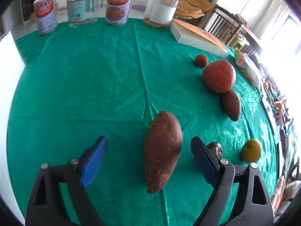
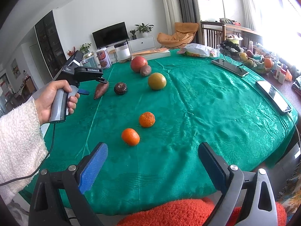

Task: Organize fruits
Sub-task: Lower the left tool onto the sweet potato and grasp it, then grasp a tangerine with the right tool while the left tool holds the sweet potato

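The left gripper (image 1: 149, 162) hung over the green cloth (image 1: 84, 86) with its jaws spread wide, the sweet potato (image 1: 162, 148) lying between the blue pads (image 1: 94, 162) but touched by neither; a dark wrinkled fruit (image 1: 215, 147) sat just behind the right-hand pad. The right gripper (image 2: 152, 167) stood equally spread and empty above the near edge of the cloth, two oranges (image 2: 130, 136) lying apart in front of it. Farther back, the red apple (image 2: 138, 64) and a brown fruit (image 2: 145, 70) touched each other; a yellow-green fruit (image 2: 157, 81) lay near them, and a small brown fruit (image 1: 201, 60) sat beyond the apple. No fruit was held, and no basket or tray for sorting showed on the near cloth; the fruits lay loosely scattered rather than grouped. By this evidence the task stood at an early stage, the first pickup apparently aimed at the sweet potato, with nearly all of the arranging left to do.
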Available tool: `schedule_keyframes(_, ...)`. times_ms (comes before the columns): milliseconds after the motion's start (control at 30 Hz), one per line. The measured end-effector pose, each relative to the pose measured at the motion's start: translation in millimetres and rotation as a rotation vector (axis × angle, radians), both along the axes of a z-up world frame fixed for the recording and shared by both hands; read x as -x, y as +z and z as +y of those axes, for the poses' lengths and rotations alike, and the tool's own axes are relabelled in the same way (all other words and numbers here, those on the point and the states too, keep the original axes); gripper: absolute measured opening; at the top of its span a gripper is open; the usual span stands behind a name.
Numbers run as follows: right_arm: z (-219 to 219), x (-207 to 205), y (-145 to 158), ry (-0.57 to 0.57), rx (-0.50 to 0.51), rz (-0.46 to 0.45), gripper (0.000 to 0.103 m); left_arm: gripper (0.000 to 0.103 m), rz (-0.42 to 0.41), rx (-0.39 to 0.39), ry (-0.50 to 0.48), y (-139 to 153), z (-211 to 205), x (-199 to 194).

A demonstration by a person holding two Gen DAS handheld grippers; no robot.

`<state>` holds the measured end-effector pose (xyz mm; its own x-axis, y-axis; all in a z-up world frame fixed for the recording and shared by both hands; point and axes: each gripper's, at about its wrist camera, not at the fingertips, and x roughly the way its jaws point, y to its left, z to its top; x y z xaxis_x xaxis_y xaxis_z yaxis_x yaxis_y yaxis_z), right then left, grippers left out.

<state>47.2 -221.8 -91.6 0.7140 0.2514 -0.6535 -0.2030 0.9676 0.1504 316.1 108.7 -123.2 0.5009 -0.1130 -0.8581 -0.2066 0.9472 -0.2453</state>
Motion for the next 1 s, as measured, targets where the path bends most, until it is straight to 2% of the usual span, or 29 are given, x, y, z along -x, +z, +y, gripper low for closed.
schedule_keyframes(67,-1,1,0,-0.006,0.0,-0.004,0.096,0.088,0.004,-0.042,-0.03,-4,-8,-3)
schedule_keyframes(133,-1,1,0,-0.011,-0.002,-0.006,0.096,0.045,0.003,-0.079,-0.04,-5,-13,-3)
schedule_keyframes(200,-2,1,1,-0.015,-0.005,-0.006,0.096,0.041,0.005,-0.087,-0.054,-4,-14,0)
schedule_keyframes(333,-3,0,0,-0.012,-0.011,0.001,0.096,0.041,0.034,-0.048,-0.026,-1,-5,22)
schedule_keyframes(467,-7,0,0,-0.017,-0.031,0.005,0.096,0.041,0.022,-0.087,-0.03,7,-4,73)
schedule_keyframes(600,-11,1,-2,-0.026,-0.048,0.013,0.096,0.041,0.042,-0.056,-0.055,4,-3,130)
schedule_keyframes(767,-10,0,-3,-0.032,-0.043,0.022,0.096,0.041,0.045,-0.085,-0.07,2,-5,187)
schedule_keyframes(867,-11,0,-5,-0.04,-0.046,0.03,0.096,0.043,0.008,-0.115,-0.068,-1,-7,206)
schedule_keyframes(900,-11,0,-5,-0.044,-0.048,0.033,0.096,0.048,-0.01,-0.122,-0.068,-1,-8,209)
schedule_keyframes(933,-12,0,-5,-0.046,-0.051,0.035,0.096,0.062,-0.015,-0.133,-0.067,-1,-8,210)
schedule_keyframes(1000,-15,-1,-6,-0.05,-0.063,0.042,0.096,0.072,-0.032,-0.15,-0.058,-2,-6,212)
